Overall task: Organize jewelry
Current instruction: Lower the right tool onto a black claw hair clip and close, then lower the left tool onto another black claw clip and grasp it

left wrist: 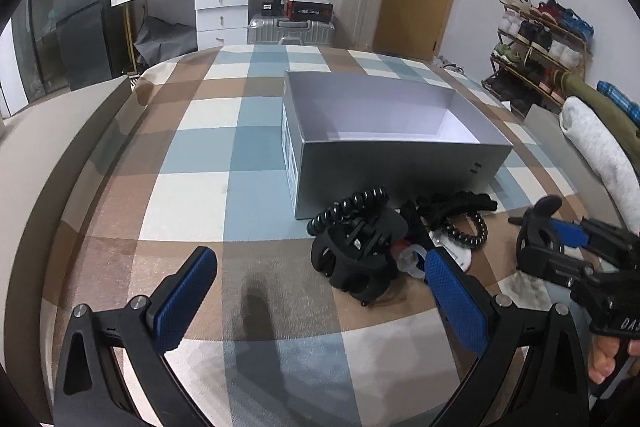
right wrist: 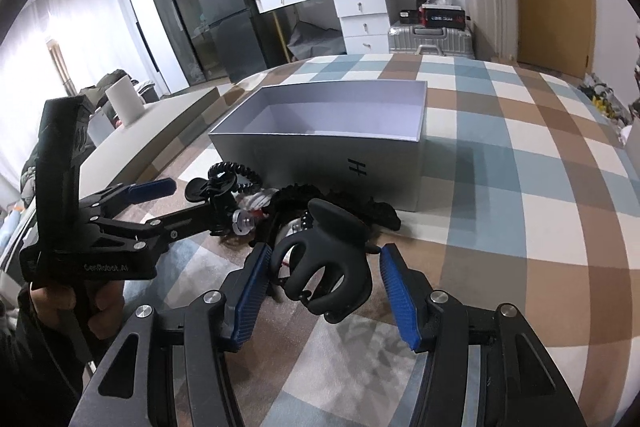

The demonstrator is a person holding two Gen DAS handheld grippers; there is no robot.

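You're basically at the start here. The open grey cardboard box (right wrist: pixel 320 143) looks empty inside, and everything sits in a pile on the checked bedspread (left wrist: pixel 192 163) just in front of its near wall: a black plastic claw hair clip (right wrist: pixel 324 267), a black coiled hair tie (left wrist: pixel 348 207), and some beaded bits I can't make out. Your right gripper (right wrist: pixel 320 291) has its jaws spread wide around the claw clip, not clenched on it yet. Your left gripper (left wrist: pixel 316 291) is spread too, holding nothing, hovering near the pile's left side. So nothing's boxed yet and the whole pile is left.
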